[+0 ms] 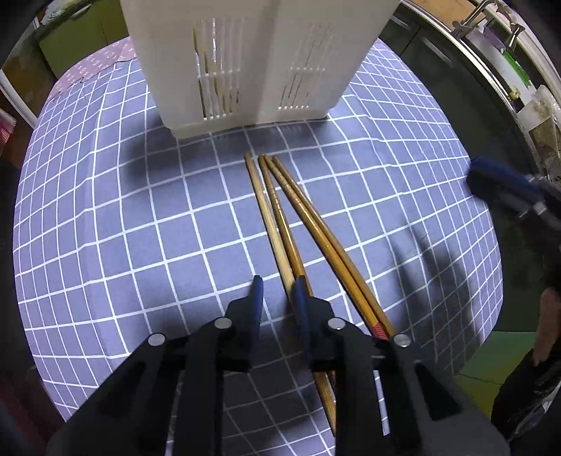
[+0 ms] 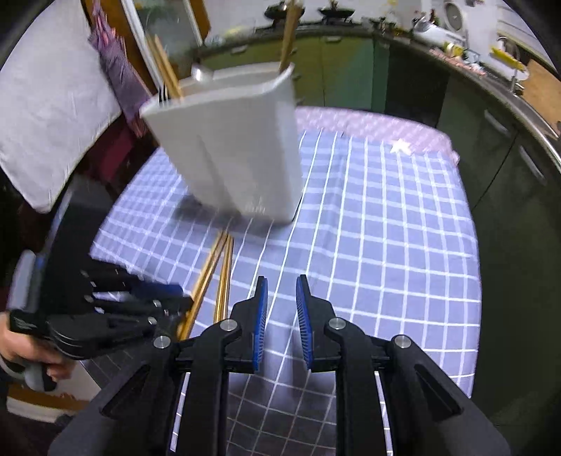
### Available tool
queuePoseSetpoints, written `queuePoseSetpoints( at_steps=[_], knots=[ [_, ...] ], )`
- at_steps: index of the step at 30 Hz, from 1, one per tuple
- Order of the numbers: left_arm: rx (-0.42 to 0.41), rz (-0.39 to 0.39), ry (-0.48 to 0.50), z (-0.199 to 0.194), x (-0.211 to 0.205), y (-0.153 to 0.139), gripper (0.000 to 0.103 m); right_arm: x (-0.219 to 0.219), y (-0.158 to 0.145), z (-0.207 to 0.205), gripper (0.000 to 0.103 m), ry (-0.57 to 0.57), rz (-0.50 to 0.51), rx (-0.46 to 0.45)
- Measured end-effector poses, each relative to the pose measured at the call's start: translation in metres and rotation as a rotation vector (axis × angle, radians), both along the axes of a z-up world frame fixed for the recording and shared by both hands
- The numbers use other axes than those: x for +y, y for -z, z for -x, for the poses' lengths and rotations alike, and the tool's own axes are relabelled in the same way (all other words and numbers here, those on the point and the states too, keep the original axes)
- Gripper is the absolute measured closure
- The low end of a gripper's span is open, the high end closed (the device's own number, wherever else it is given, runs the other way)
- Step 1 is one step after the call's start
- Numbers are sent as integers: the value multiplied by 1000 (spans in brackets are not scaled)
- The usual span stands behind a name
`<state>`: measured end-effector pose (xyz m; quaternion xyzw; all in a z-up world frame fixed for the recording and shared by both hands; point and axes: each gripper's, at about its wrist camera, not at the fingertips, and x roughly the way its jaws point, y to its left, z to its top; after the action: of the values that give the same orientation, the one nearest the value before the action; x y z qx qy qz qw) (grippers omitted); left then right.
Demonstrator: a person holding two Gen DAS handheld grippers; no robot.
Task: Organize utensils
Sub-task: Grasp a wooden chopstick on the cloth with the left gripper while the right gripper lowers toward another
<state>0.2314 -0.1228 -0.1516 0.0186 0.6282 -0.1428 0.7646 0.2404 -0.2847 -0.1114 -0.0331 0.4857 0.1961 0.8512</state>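
Several wooden chopsticks (image 1: 291, 217) lie side by side on the blue checked tablecloth (image 1: 122, 210), pointing at a white slotted utensil holder (image 1: 245, 63). My left gripper (image 1: 278, 289) is open and low over their near ends, with the right finger above the leftmost sticks. In the right wrist view the holder (image 2: 231, 147) stands upright with chopsticks (image 2: 164, 70) in it, and the loose chopsticks (image 2: 214, 273) lie to its front left. My right gripper (image 2: 281, 289) is open and empty above the cloth, to the right of the left gripper (image 2: 164, 301).
A counter with a faucet (image 1: 491, 31) runs along the right. Green cabinets (image 2: 343, 70) stand behind the table. A white cloth (image 2: 45, 115) hangs at the left. The tablecloth (image 2: 385, 228) stretches to the right of the holder.
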Motion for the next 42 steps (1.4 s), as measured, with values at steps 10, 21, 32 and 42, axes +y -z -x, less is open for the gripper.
queuePoseSetpoints(
  at_steps=[10,21,32,42],
  knots=[
    [23,-37,21,-8,-14,2,85,25,39,-9,86,-43,61,111],
    [-13,1,8,-4,10,-9,103,48,53,-12,86,-125,13,231],
    [-119,24,6,15,32,-42,103,72,62,-20,90,-147,62,248],
    [24,7,-26,-1,7,-6,101,61,58,-19,90,-134,62,243]
  ],
)
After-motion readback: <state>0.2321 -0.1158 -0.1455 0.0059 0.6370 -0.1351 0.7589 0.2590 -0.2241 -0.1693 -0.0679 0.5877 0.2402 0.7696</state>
